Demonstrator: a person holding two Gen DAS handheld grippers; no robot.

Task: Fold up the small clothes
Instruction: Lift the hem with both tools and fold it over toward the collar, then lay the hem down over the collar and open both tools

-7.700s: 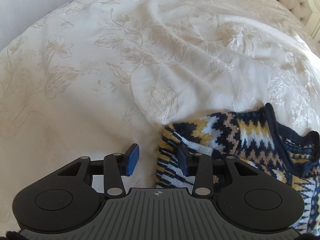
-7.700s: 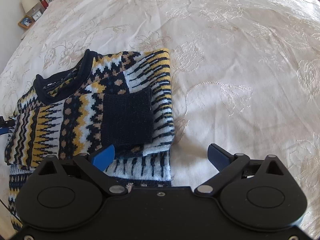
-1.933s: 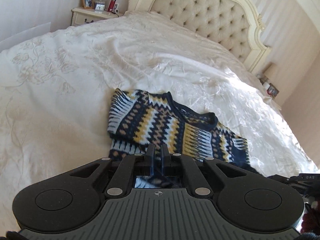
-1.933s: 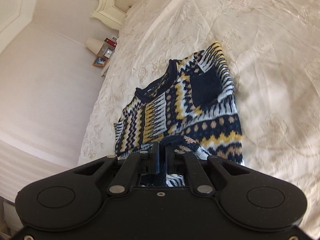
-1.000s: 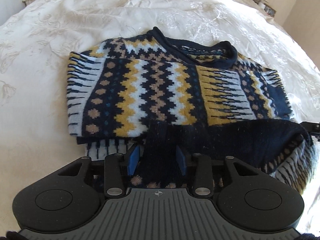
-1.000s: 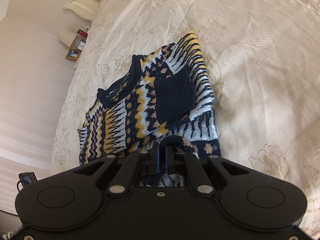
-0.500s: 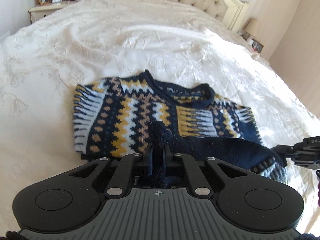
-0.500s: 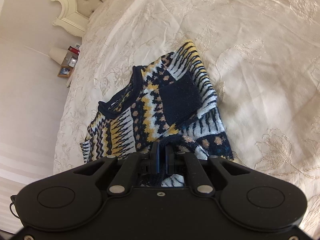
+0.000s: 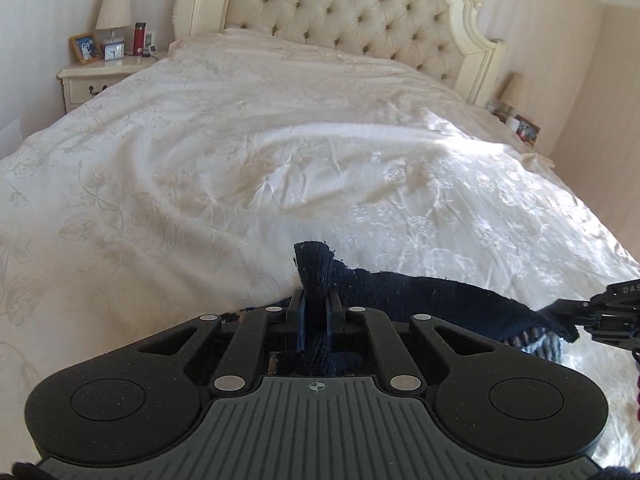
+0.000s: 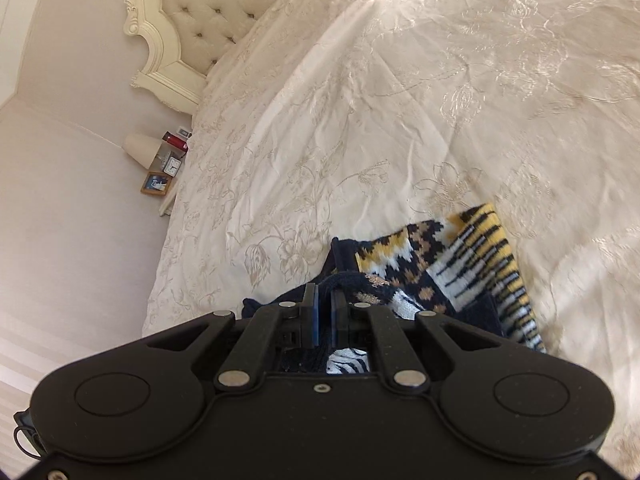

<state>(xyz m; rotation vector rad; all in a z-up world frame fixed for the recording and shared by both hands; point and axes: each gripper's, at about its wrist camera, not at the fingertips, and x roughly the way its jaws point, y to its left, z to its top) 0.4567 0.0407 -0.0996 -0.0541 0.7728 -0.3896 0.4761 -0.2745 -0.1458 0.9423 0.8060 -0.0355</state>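
My left gripper (image 9: 315, 312) is pinched nearly closed on a navy hem of the sweater (image 9: 420, 292), a tuft of dark knit standing up between the blue pads (image 9: 301, 322). From there the hem runs rightward as a taut dark band to my right gripper (image 9: 592, 314), visible at the edge of the left wrist view, clamped on the far end. Through the right wrist camera I see that gripper (image 10: 324, 312) drawn just as narrow, with navy edge and a strip of patterned knit caught between its fingers. Both tools point roughly toward the tufted headboard (image 9: 352, 12), the left one about level, the right one rolled so the bed tilts in view. The rest of the sweater, in yellow, white and navy zigzags, lies on the cream embroidered bedspread (image 10: 400, 100) just ahead of the right gripper. A nightstand (image 9: 104, 76) with a lamp (image 9: 114, 10) stands beside the bed.
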